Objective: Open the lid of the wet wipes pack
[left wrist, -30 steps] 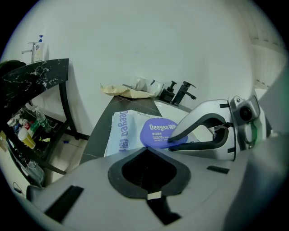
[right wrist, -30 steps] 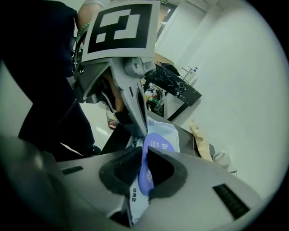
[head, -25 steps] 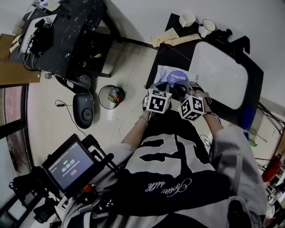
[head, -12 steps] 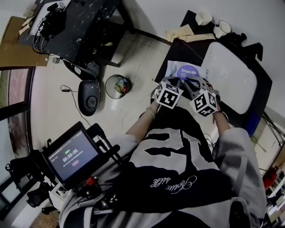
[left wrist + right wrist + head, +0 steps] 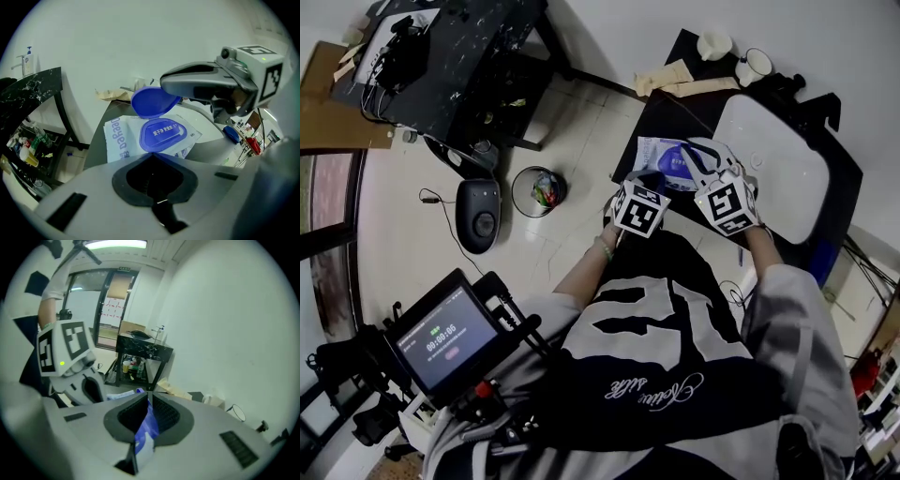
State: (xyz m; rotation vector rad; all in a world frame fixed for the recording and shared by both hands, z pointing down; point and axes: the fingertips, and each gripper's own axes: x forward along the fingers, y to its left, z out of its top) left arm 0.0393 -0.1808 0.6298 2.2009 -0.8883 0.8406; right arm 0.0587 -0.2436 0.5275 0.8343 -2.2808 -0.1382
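Observation:
The white wet wipes pack (image 5: 119, 136) lies flat on the black table (image 5: 661, 108). Its round blue lid (image 5: 152, 101) stands tilted up over the blue opening frame (image 5: 164, 133). My right gripper (image 5: 171, 89) comes in from the right and is shut on the lid's edge; in the right gripper view the blue lid (image 5: 147, 427) sits pinched between the pads of that gripper (image 5: 149, 401). My left gripper (image 5: 153, 157) is at the pack's near edge, jaws together; that edge is hidden behind it. From above, the left gripper (image 5: 649, 178) and right gripper (image 5: 701, 161) crowd over the pack (image 5: 656, 150).
A large white oblong tray (image 5: 773, 169) fills the table's right half. Two cups (image 5: 715, 42) (image 5: 753, 64) and tan paper (image 5: 675, 80) lie at the far end. On the floor to the left are a small waste bin (image 5: 536, 190) and a dark marbled table (image 5: 469, 56).
The lid lay flat with its printed face showing; now it is tilted up in the right gripper, which has moved over the pack. The left gripper stays at the near edge.

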